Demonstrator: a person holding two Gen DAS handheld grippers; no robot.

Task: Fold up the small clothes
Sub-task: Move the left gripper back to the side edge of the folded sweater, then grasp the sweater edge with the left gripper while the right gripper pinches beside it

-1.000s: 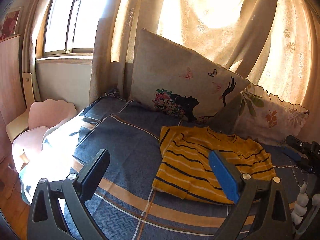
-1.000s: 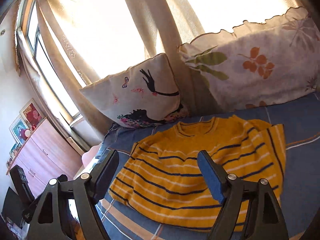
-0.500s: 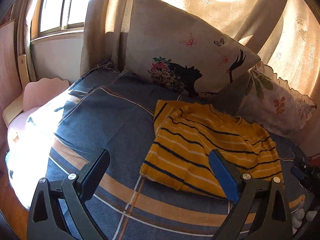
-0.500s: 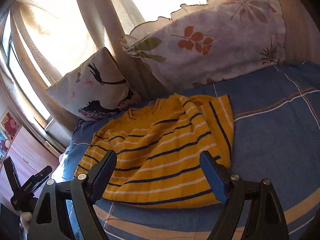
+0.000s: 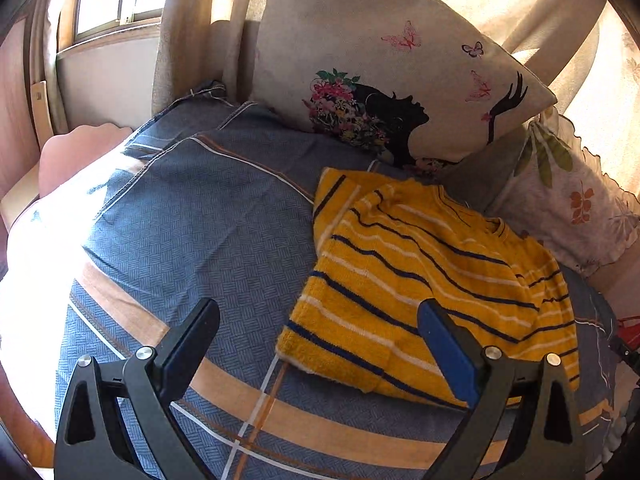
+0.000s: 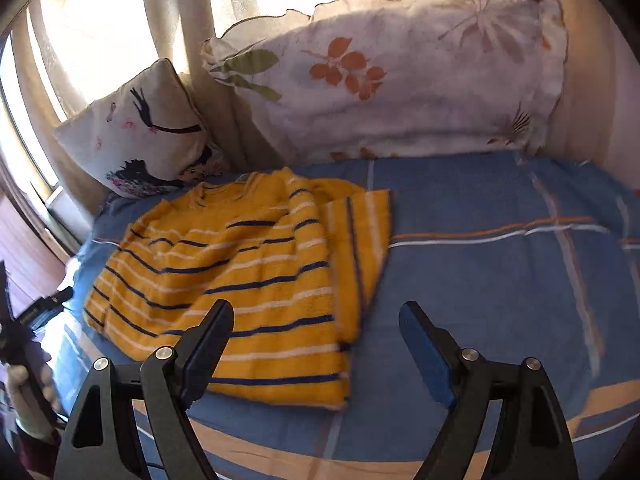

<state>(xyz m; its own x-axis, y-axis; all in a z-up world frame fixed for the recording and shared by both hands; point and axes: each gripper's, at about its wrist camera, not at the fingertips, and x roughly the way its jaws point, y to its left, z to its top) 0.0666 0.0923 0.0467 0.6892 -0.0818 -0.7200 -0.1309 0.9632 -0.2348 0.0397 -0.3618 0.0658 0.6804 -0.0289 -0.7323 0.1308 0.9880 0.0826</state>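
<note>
The yellow striped sweater (image 5: 432, 280) lay flat on the bed (image 5: 208, 216), which was covered in a blue sheet with tan and white bands. It had navy and white stripes, and both sleeves were folded in over the body. Its neck end lay towards the back edge of the bed, close to two pillows propped against the curtain (image 6: 160, 20): a beige cushion (image 5: 384, 72) printed with a dark silhouette, flowers and butterflies, and a white floral pillow (image 6: 400, 72) with a frilled edge. The hem lay towards the near edge of the bed.

The left gripper (image 5: 320, 332) stood with its jaws wide apart and nothing between them. It was above the near part of the bed, at the hem corner on the window side. Its blue-padded finger appeared in front of the sweater's hem; contact could not be confirmed.

The right gripper (image 6: 316, 332) likewise stood wide open and empty, at the opposite hem corner. One finger appeared over the striped fabric and the other over bare sheet. Whether either finger touched the cloth could not be determined.

In the right wrist view, a gloved hand (image 6: 28, 396) was visible at the left margin.
</note>
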